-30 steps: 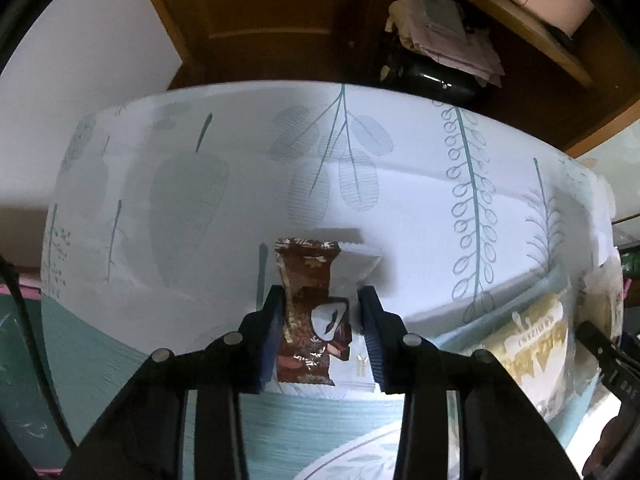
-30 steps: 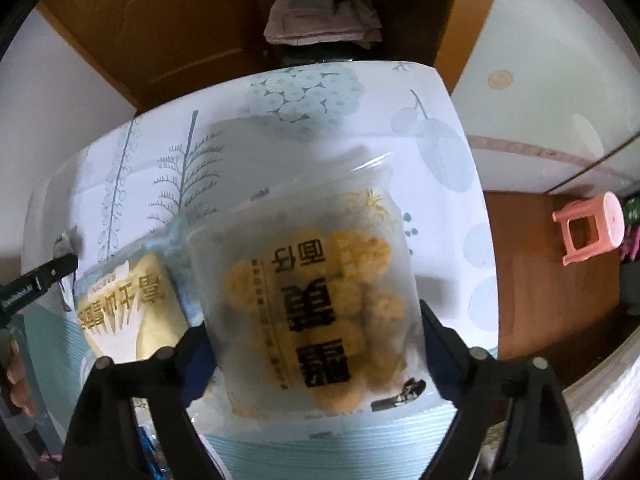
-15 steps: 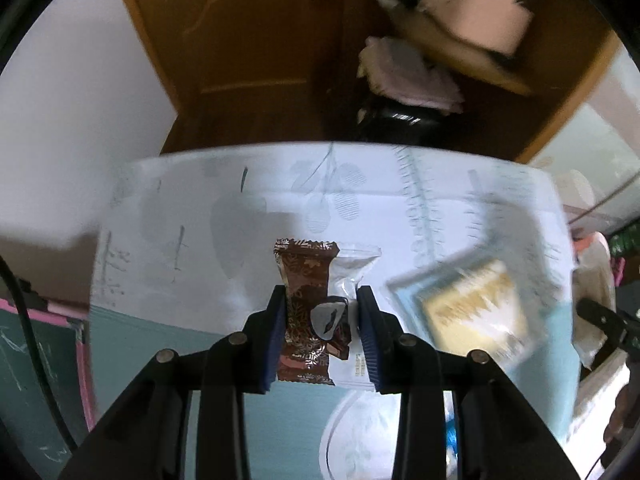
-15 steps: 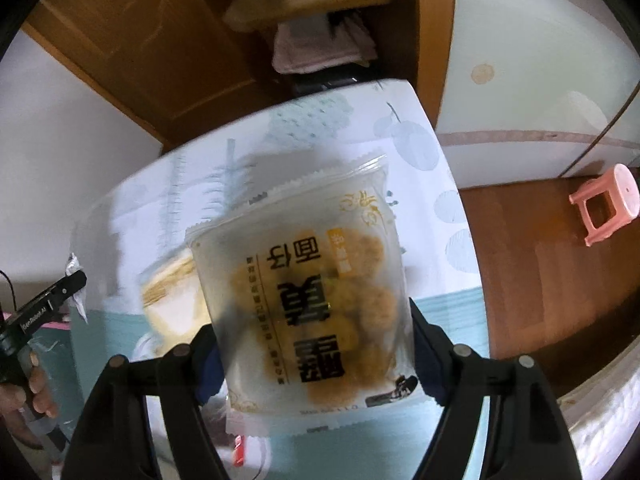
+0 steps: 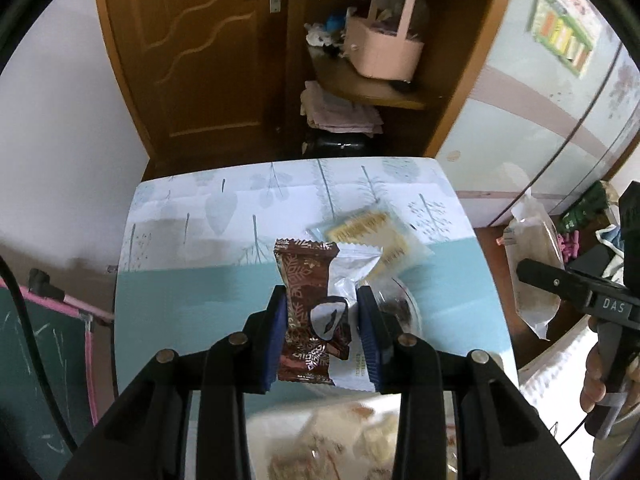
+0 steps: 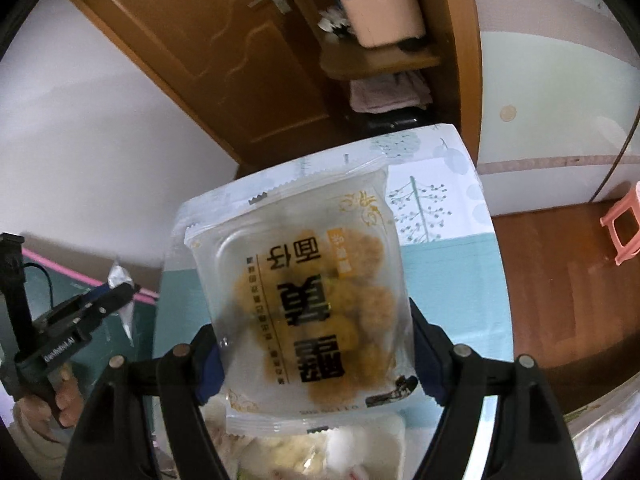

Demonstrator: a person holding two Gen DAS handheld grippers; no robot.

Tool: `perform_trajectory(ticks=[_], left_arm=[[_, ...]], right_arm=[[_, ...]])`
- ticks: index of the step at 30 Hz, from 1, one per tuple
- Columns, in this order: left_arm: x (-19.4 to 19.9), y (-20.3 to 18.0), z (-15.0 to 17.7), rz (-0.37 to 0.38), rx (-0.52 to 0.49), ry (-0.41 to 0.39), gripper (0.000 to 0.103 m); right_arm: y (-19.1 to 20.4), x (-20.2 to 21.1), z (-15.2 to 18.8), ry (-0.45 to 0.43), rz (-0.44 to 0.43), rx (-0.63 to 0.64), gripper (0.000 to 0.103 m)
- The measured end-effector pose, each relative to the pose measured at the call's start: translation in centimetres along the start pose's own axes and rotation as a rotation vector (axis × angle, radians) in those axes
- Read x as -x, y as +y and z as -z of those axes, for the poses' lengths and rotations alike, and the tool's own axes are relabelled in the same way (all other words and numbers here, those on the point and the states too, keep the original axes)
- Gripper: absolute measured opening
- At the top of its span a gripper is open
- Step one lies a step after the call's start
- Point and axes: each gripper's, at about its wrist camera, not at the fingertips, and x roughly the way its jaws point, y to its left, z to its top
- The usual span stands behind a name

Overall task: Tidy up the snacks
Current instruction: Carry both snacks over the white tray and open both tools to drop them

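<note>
My left gripper [image 5: 322, 328] is shut on a small brown-and-silver chocolate snack packet [image 5: 306, 300] and holds it high above the table [image 5: 180, 304]. My right gripper [image 6: 316, 356] is shut on a large clear packet of golden round biscuits [image 6: 308, 300], also lifted well above the table [image 6: 452, 276]. The right gripper and its packet also show at the right of the left wrist view [image 5: 532, 272]. A yellow cracker packet [image 5: 372, 236] lies on the table beyond the chocolate packet. More snack packets [image 5: 344, 440] lie blurred below both grippers.
The table has a leaf-print cloth with a teal band. Behind it are a wooden door [image 5: 208, 52], a shelf with a pink basket [image 5: 380, 48] and folded cloth [image 5: 340, 112]. A pink stool [image 6: 620, 228] stands on the wooden floor to the right. A round glass dish [image 5: 400, 312] sits under the left gripper.
Both grippers have risen and pulled back from the table with their packets still held. The table looks smaller and more of the room shows.
</note>
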Motion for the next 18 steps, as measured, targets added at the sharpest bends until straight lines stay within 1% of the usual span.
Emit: perform_trajectory(ticks=[3,8,11,15,18], left_arm=[[1.9,-0.5,2.5,0.001,0.010,-0.017,0.033],[4.1,-1.5,6.0,-0.018,0.005,-0.047,0.033],[4.9,-2.3,8.1,0.003,0.017,-0.040,0.033],[6.2,-3.9,10.9,-0.025,-0.006,-0.073,0.033],[6.6,-5.2,12.2,-0.042,-0.035,-0.081,0.033]], right_arm=[[1.1,2.8,2.4,-0.032,-0.013,0.014,0.077],[2.7,6.8,6.2,-0.094,-0.053,0.032,0.077],[3.9,8.6,8.6,-0.118,-0.065,0.068,0.078],[5.2,9.9,11.6,-0.117,-0.104,0.094,0.078],[6.1,10.3,13.4,-0.110,-0.113,0.125,0.078]])
